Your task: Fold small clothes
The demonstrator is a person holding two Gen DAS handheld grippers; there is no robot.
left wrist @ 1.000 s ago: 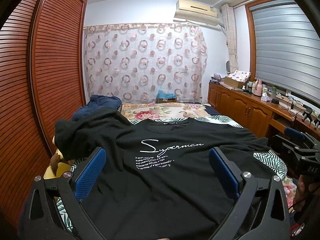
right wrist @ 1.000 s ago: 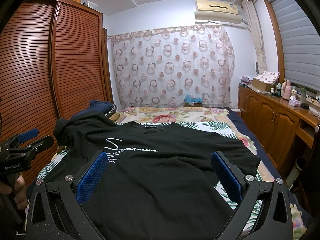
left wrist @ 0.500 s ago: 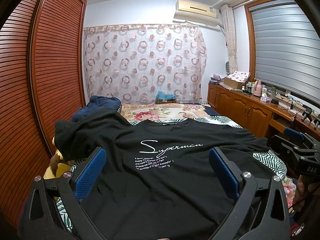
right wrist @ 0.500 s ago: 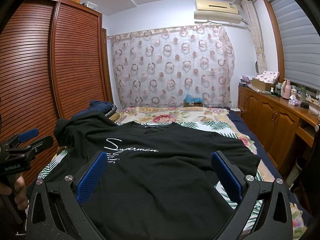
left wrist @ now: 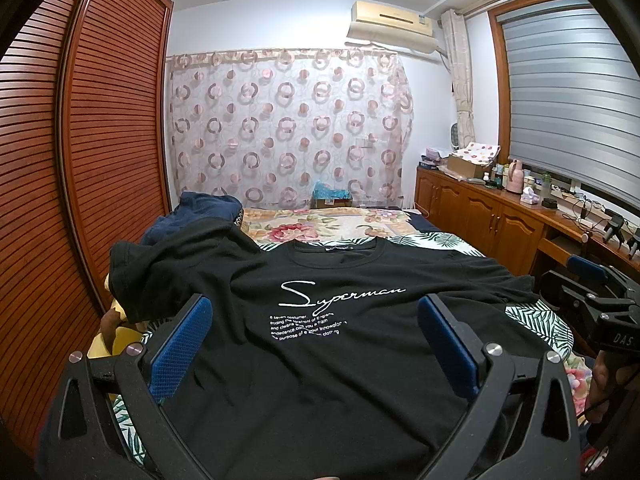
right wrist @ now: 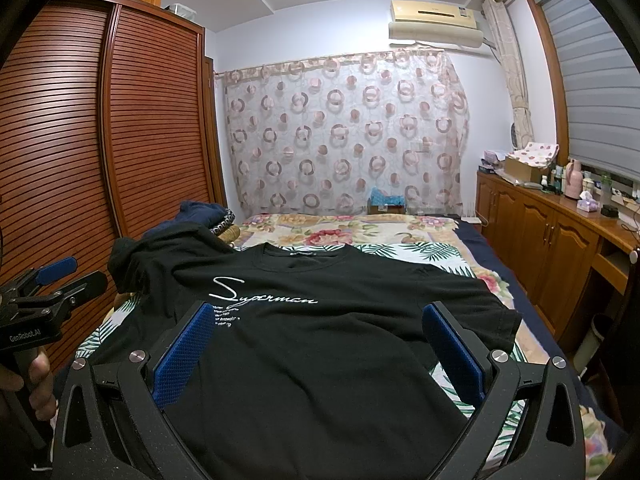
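A black T-shirt (left wrist: 320, 344) printed with white script was spread front-up on a bed (left wrist: 328, 228) covered in floral and leaf-print bedding. The left tool (left wrist: 316, 344) was held above the shirt's lower half, its blue-padded fingers (left wrist: 180, 344) spread wide and gripping nothing. The right tool (right wrist: 316, 352) was likewise held released above the shirt. A second dark garment (right wrist: 160, 256) was heaped touching the shirt's left sleeve. A wooden louvred wardrobe (right wrist: 100, 140) was seen beside the shirt's left side.
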